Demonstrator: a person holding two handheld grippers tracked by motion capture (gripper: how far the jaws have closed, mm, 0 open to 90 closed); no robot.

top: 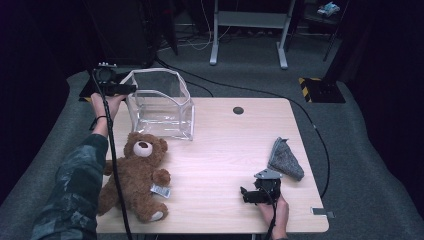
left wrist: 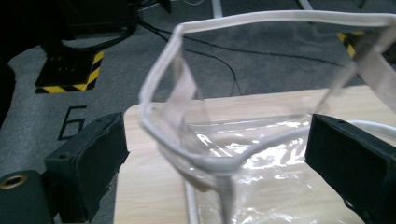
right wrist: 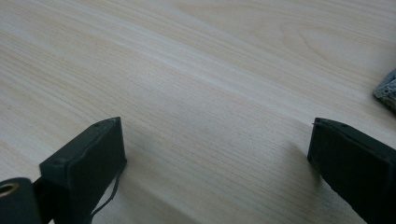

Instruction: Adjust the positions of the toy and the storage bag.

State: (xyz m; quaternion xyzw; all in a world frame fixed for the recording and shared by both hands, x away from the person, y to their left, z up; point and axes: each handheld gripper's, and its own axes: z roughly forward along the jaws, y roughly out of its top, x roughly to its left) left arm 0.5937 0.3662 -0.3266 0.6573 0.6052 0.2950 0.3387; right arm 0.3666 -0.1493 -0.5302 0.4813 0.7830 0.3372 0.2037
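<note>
Hovering at the far left corner of the counter (top: pixel 225 150), the left gripper (top: pixel 131 89) points its jaws at the clear plastic bag (top: pixel 162 102), which stands upright and open-topped there. In the left gripper view the jaws stand wide apart with the bag's near corner (left wrist: pixel 205 163) rising between them — its white-trimmed rim (left wrist: pixel 280 18) runs across above the jaws, and one seam drops straight down the middle of the gap. Neither pad presses on the plastic; each black jaw sits clear of the bag's walls, one to either side, so nothing is held. The bag's transparent floor lies just beyond the jaw tips, resting on the pale wood.

The right gripper (top: pixel 245 195) rests low over the near right part of the counter, held by a hand at the counter's front edge. Its jaws are also spread wide — in the right gripper view only bare wood grain lies between them. A folded grey cloth (top: pixel 286 159) lies just beyond and to one side of those jaws, its corner (right wrist: pixel 386 89) at the edge of that view, not touching them.

A brown teddy bear (top: pixel 137 177) lies on its back on the near left of the counter, in front of the bag and well apart from both pairs of jaws.
</note>
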